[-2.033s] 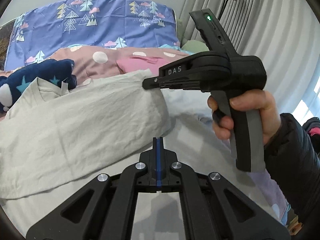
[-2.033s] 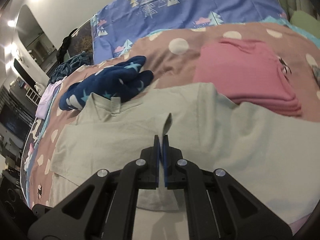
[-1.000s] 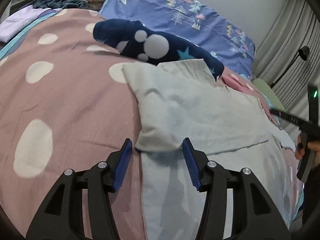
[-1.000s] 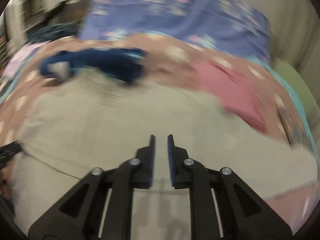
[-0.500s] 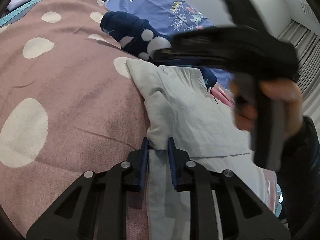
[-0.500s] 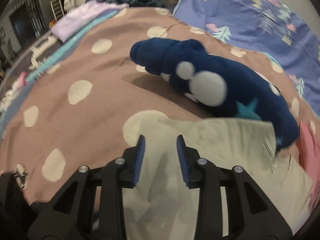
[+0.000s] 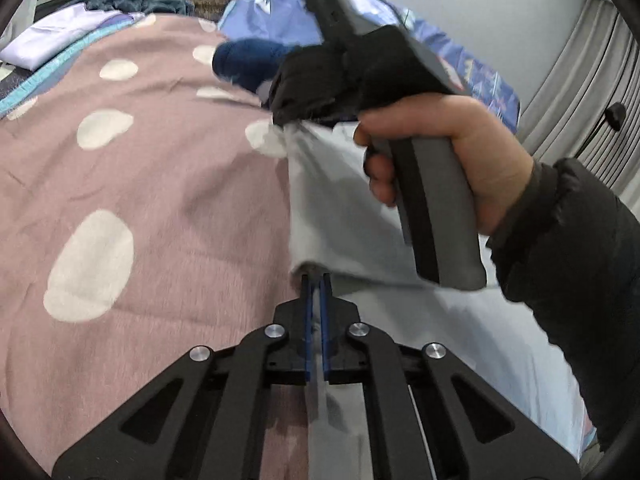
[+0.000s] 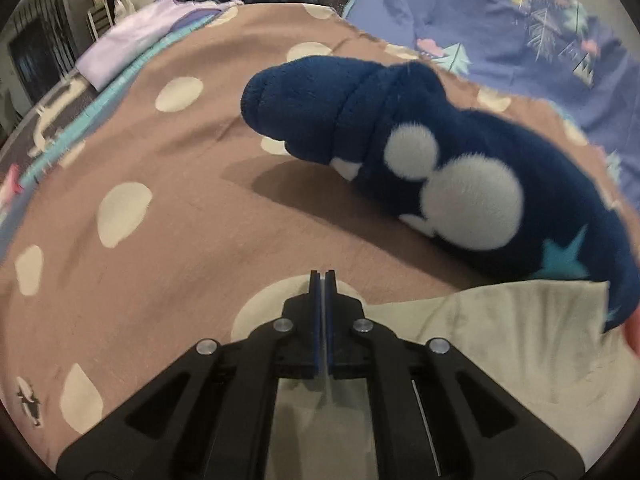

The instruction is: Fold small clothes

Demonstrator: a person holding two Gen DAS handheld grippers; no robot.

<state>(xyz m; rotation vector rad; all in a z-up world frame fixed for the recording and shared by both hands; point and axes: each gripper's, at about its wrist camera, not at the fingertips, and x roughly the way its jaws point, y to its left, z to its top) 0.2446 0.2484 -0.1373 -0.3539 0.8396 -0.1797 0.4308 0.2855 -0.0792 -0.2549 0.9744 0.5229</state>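
Left wrist: left claw [image 7: 316, 280] pinching grey shirt [image 7: 340, 200] hem; right claw [image 8: 323, 276] pinching shirt corner.

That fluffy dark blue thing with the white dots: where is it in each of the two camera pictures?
Left wrist view: the fluffy navy garment with white dots shows only partly, upper middle, behind the right gripper.
Right wrist view: it fills the centre and right, just beyond the pale grey shirt.
Shared landmark: the pinkish-brown bedspread with cream dots.

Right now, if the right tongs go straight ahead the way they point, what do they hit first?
Probably the pink spotted bedspread just past the tips of the right tongs, which are shut on the pale shirt. The navy plush garment lies further on, right of that line; depth is unclear.
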